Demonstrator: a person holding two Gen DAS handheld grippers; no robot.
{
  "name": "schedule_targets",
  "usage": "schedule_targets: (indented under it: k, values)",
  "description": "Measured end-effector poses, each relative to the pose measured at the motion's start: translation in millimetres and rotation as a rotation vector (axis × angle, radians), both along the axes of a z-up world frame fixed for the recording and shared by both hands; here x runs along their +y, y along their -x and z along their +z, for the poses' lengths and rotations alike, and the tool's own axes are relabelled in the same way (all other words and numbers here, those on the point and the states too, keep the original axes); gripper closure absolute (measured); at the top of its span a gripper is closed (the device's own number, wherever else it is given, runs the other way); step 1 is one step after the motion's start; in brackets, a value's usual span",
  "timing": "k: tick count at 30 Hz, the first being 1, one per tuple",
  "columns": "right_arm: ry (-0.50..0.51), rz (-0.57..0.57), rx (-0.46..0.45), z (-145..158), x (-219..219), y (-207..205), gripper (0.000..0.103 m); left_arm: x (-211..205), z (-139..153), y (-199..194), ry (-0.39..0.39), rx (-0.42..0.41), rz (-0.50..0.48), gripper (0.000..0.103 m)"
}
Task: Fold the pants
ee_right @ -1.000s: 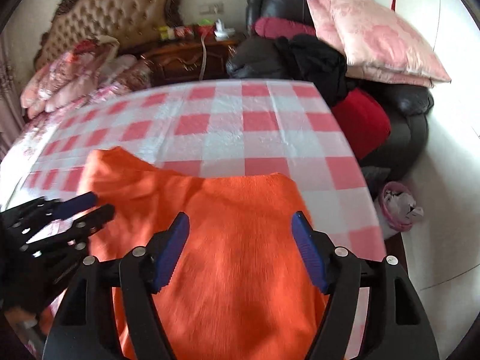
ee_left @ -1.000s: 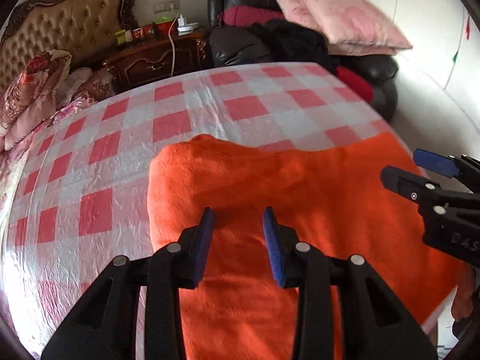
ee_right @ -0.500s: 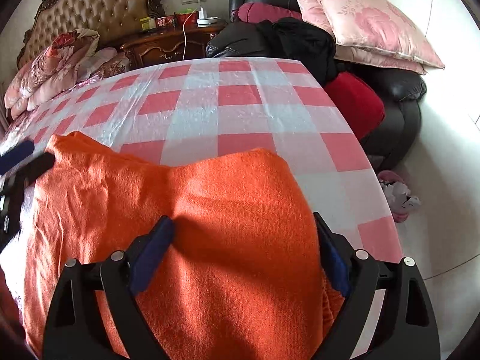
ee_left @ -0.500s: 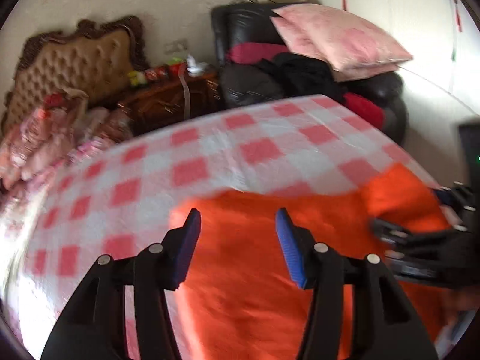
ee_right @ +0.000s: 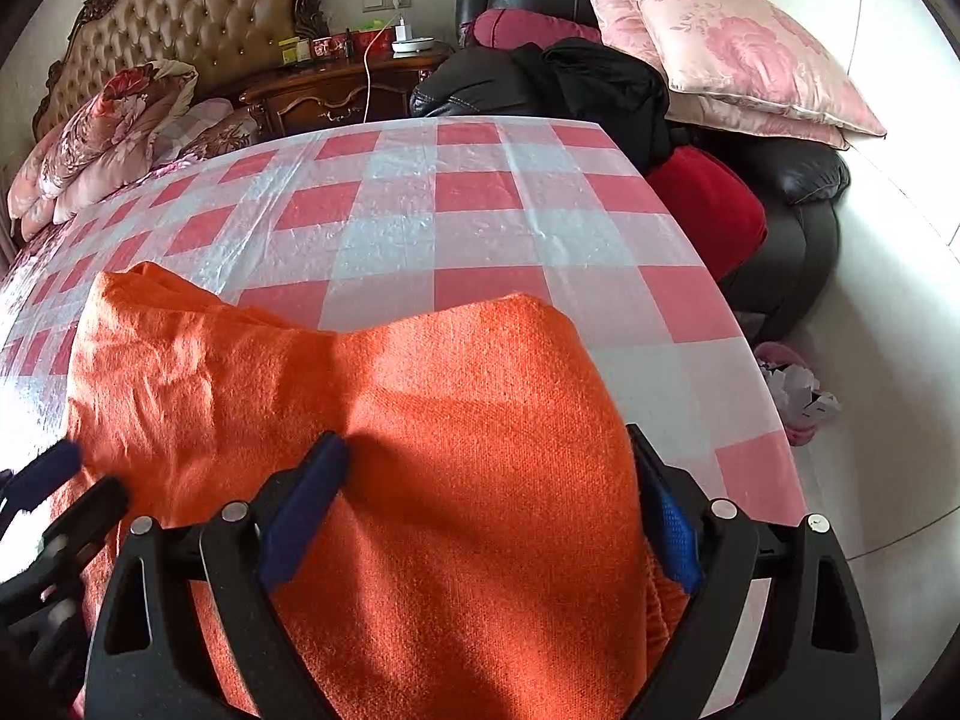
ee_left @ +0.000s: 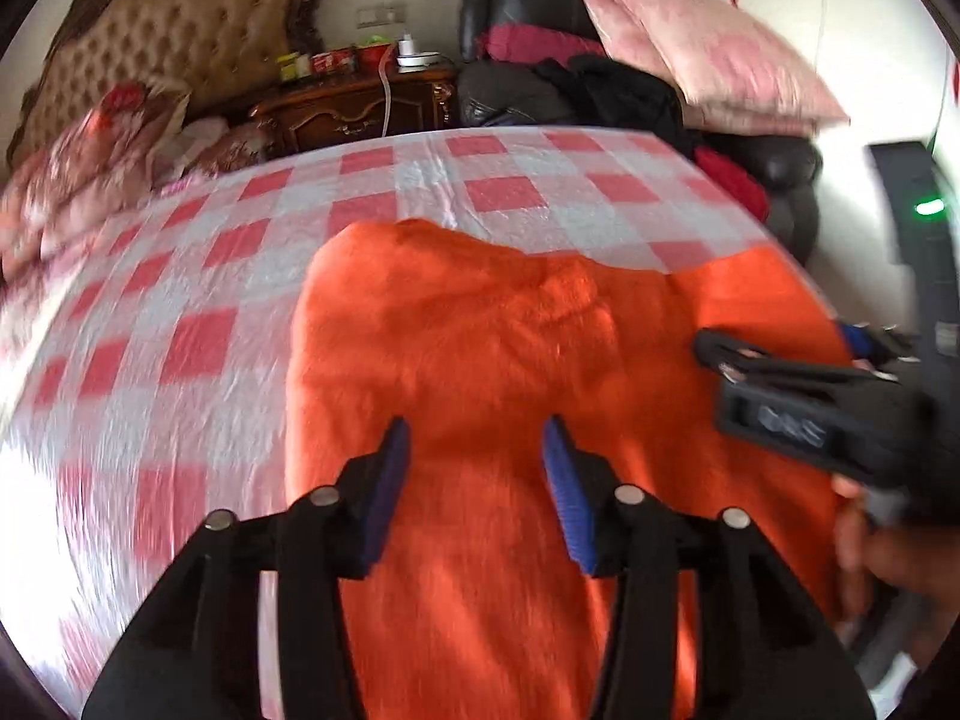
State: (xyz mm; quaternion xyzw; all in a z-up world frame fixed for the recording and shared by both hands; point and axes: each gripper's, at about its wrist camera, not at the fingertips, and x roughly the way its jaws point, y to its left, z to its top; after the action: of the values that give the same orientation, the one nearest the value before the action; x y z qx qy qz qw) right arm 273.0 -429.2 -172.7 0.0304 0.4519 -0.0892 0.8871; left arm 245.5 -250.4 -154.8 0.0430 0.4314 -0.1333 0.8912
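Observation:
Orange pants [ee_left: 480, 330] lie folded on a table under a red-and-white checked cloth [ee_left: 492, 192], near its front edge. My left gripper [ee_left: 474, 426] hovers over the left half of the pants. Its jaws are opening, and nothing is pinched between the blue pads. My right gripper [ee_right: 483, 438] is low on the right end of the pants [ee_right: 456, 396]. Its jaws stand wide, and a hump of orange cloth rises between them and hides part of the right pad. The left wrist view shows the right gripper [ee_left: 774, 339] at the right edge. The right wrist view shows the left gripper [ee_right: 90, 474] at the lower left.
The table edge [ee_right: 750, 360] falls away at the right, with a pink bin [ee_right: 792, 396] on the floor below. Behind the table stand a black sofa [ee_right: 804, 180] with pink pillows [ee_right: 738, 54], a wooden nightstand [ee_right: 336, 90], and a bed with floral bedding [ee_right: 108, 132].
The left gripper's jaws have widened and it has shifted over the pants. The right gripper has sunk onto the pants and spread wide, so cloth now bulges between its fingers.

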Motion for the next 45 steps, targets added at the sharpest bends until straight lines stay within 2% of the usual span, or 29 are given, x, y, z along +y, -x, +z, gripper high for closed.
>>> schedule_targets:
  k: [4, 6, 8, 11, 14, 15, 18, 20, 24, 25, 28, 30, 32, 34, 36, 37, 38, 39, 42, 45]
  values:
    - [0.01, -0.004, 0.0, 0, 0, -1, 0.017, 12, -8, 44, 0.01, 0.033, -0.009, 0.046]
    - [0.009, -0.005, -0.001, 0, 0, -1, 0.017, 16, -15, 56, -0.002, 0.05, -0.008, 0.037]
    - [0.011, -0.005, -0.001, 0, 0, 0, 0.017, 17, -17, 59, 0.0, 0.052, -0.003, 0.033]
    - [0.017, -0.005, -0.002, 1, 1, 0, 0.017, 15, -21, 56, -0.04, 0.076, 0.032, 0.013]
    - [0.017, -0.005, -0.002, 1, 2, 0, 0.017, 19, -24, 54, 0.008, 0.106, 0.028, 0.002]
    - [0.019, -0.005, -0.003, 0, 2, 0, 0.017, 18, -24, 56, 0.001, 0.098, 0.027, 0.002]
    - [0.017, -0.006, -0.003, 1, 2, 0, 0.017, 23, -25, 62, 0.057, 0.07, 0.056, 0.002]
    - [0.018, -0.006, -0.003, 1, 2, 0, 0.017, 21, -25, 64, 0.051, 0.055, 0.035, 0.002]
    - [0.019, -0.005, -0.004, 1, 2, 0, 0.017, 24, -24, 61, 0.088, 0.04, 0.025, 0.002]
    - [0.023, -0.005, -0.005, 1, 2, 0, 0.017, 28, -22, 61, 0.093, 0.037, 0.048, 0.002]
    - [0.02, -0.005, -0.009, 1, 2, 1, 0.017, 34, -8, 71, 0.055, -0.04, 0.103, 0.01]
    - [0.023, -0.006, -0.023, 2, 4, 3, 0.017, 32, 6, 82, 0.041, -0.115, 0.065, 0.02]
    - [0.017, -0.004, -0.06, 8, 3, 7, 0.017, 28, 15, 92, 0.018, -0.167, 0.028, 0.023]
    - [0.009, -0.007, -0.114, 23, 1, 19, 0.017, 25, 17, 96, 0.025, -0.156, -0.008, 0.033]
    - [-0.007, -0.004, -0.213, 56, 2, 50, 0.016, 25, 11, 97, 0.037, -0.117, -0.031, 0.053]
    - [-0.001, 0.005, -0.247, 70, 4, 69, 0.016, 26, 8, 96, 0.036, -0.095, -0.036, 0.058]
    - [0.015, -0.005, -0.256, 78, 5, 83, 0.015, 28, 4, 94, 0.042, -0.069, -0.041, 0.066]
    - [0.028, -0.017, -0.258, 84, 6, 97, 0.015, 29, 0, 93, 0.048, -0.05, -0.043, 0.07]
    - [0.011, -0.024, -0.228, 82, 8, 129, 0.015, 31, -13, 91, 0.04, 0.016, -0.048, 0.071]
    - [0.024, -0.014, -0.186, 68, 21, 140, 0.015, 34, -16, 90, 0.044, 0.03, -0.044, 0.071]
